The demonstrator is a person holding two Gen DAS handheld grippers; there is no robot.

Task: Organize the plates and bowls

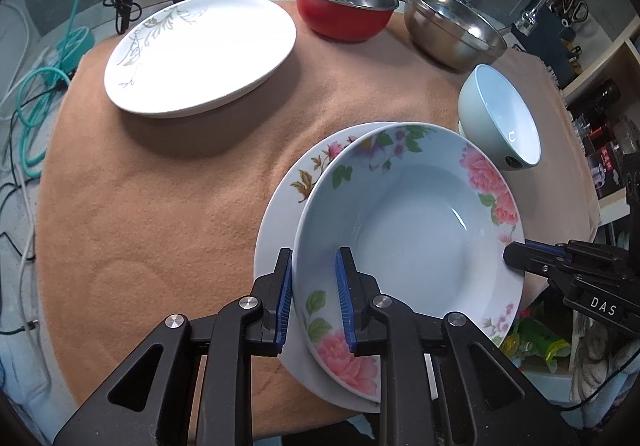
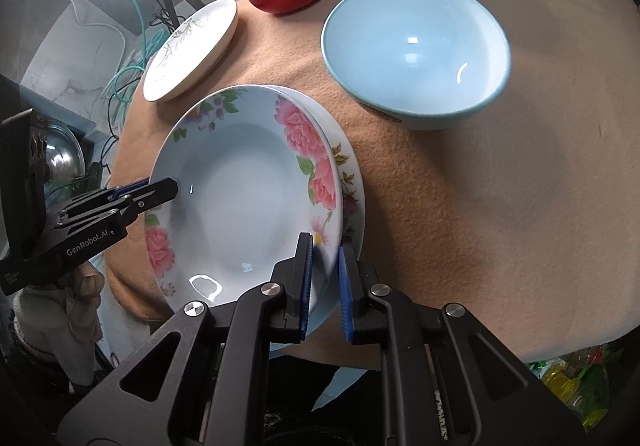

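1. The deep plate (image 1: 412,242) is pale blue-white with a wide rim printed with pink peonies, green leaves and small purple blossoms; its hollow centre is plain and glossy.
2. It sits on top of a flatter white plate (image 1: 288,205), whose rim carries pink and brown flowers and shows as a crescent on one side.
3. Both plates lie at the near edge of a table covered with a tan cloth (image 1: 160,205).
4. The left gripper (image 1: 314,298) is clenched on the deep plate's rim, one blue pad inside and one outside.
5. The right gripper (image 2: 326,282) is clamped on the opposite rim of the same plate in the same way.
6. A light blue bowl (image 2: 416,57) stands just beyond the plates, apart from them.
7. Further back are a red bowl (image 1: 344,9) with a steel inside, a steel bowl (image 1: 452,25), and a large white plate (image 1: 200,53) with a grey leaf pattern.
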